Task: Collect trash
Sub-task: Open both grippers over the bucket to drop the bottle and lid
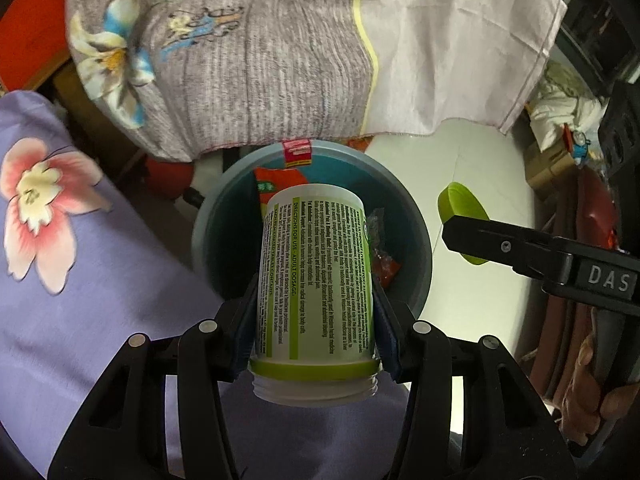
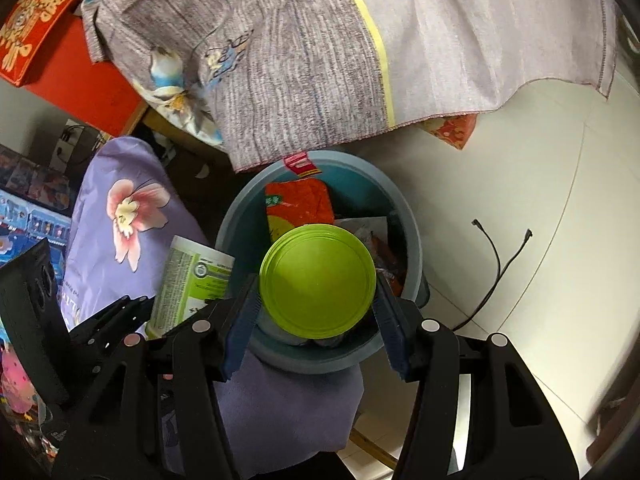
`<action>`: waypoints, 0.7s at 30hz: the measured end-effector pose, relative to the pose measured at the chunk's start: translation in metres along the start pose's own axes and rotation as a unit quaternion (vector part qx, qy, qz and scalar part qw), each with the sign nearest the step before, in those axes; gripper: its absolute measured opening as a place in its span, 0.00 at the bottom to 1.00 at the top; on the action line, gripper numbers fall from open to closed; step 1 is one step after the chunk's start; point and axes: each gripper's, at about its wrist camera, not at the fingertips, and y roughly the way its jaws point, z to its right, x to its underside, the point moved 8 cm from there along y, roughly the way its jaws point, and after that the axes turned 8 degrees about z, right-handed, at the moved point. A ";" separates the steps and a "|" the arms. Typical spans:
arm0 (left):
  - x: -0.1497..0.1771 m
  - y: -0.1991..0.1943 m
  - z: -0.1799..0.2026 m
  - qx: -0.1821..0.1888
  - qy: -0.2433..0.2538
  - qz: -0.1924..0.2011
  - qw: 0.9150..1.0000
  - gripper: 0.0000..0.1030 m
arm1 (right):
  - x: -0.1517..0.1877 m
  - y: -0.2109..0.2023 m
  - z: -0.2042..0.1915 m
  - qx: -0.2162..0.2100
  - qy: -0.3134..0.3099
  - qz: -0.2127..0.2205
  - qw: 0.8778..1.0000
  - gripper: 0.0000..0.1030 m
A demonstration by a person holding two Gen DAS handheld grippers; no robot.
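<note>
The white plastic supplement jar with the green-printed label (image 1: 314, 276) is sitting lengthwise between the blue pads of the left gripper (image 1: 314, 312) at the lower centre of the left wrist view, its open threaded mouth towards the camera and its base pointing out over the round grey-blue plastic bin (image 1: 412, 216); the half-open jaws are pressing on its sides. The lime-green round plastic lid (image 2: 318, 280) is filling the gap of the right gripper (image 2: 318, 304) at the centre of the right wrist view, face-on to the camera, gripped by its edges over the bin's opening. The bin is holding a crumpled red-orange snack wrapper (image 2: 298, 204) against its far wall, a clear plastic wrapper (image 1: 378, 226) and small red scraps (image 1: 386, 272) on the right. A pink-and-white tag (image 1: 297, 153) is hanging over its far rim.
</note>
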 end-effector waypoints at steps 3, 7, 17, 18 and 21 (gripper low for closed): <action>-0.001 0.005 0.002 0.002 0.005 0.002 1.000 0.66 | -0.001 0.003 0.003 0.006 0.002 -0.002 1.000 0.52; 0.001 0.003 -0.003 -0.004 0.002 0.009 1.000 0.79 | 0.001 0.009 0.002 0.008 0.002 -0.008 1.000 0.52; 0.011 -0.022 -0.014 -0.007 -0.014 0.027 1.000 0.92 | 0.006 0.015 -0.007 0.009 -0.011 -0.016 1.000 0.52; 0.011 -0.024 -0.015 -0.006 -0.017 0.028 0.999 0.92 | 0.005 0.016 -0.009 0.009 -0.013 -0.017 1.000 0.52; 0.015 -0.030 -0.019 -0.003 -0.026 0.032 0.999 0.93 | 0.005 0.020 -0.014 0.009 -0.018 -0.020 1.000 0.52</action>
